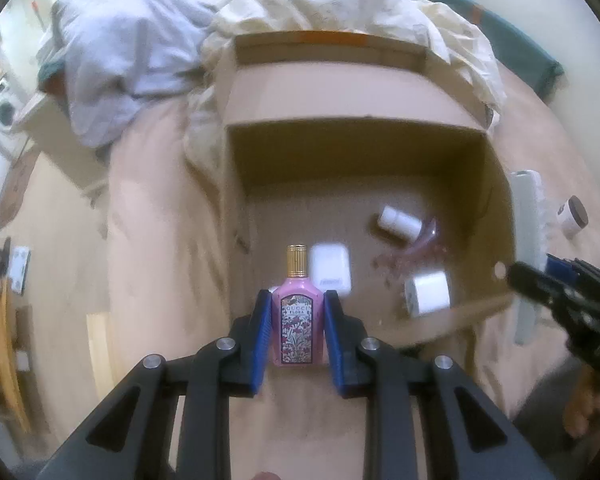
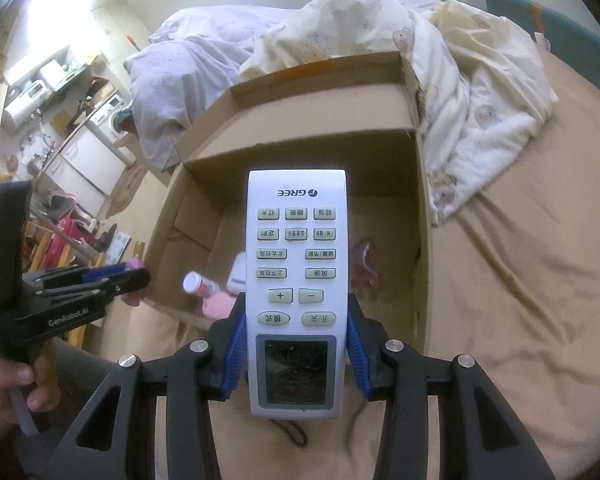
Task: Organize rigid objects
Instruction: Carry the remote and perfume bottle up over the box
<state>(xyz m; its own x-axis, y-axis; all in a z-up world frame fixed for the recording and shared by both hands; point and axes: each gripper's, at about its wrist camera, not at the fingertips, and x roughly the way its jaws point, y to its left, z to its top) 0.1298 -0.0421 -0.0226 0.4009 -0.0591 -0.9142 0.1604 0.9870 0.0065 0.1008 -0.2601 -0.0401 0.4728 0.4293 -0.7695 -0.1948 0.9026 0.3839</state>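
My left gripper is shut on a pink Gucci Flora perfume bottle with a gold cap, held upright above the near edge of an open cardboard box. My right gripper is shut on a white Gree remote control, held over the box's near edge. The remote shows edge-on at the right of the left wrist view. The left gripper with the pink bottle shows at the left of the right wrist view. Inside the box lie a white case, a small white bottle and a white cube.
The box sits on a bed with a tan sheet. Crumpled cream and pale blue bedding lies behind the box. A small round jar lies on the sheet to the right of the box. Room clutter stands at the left.
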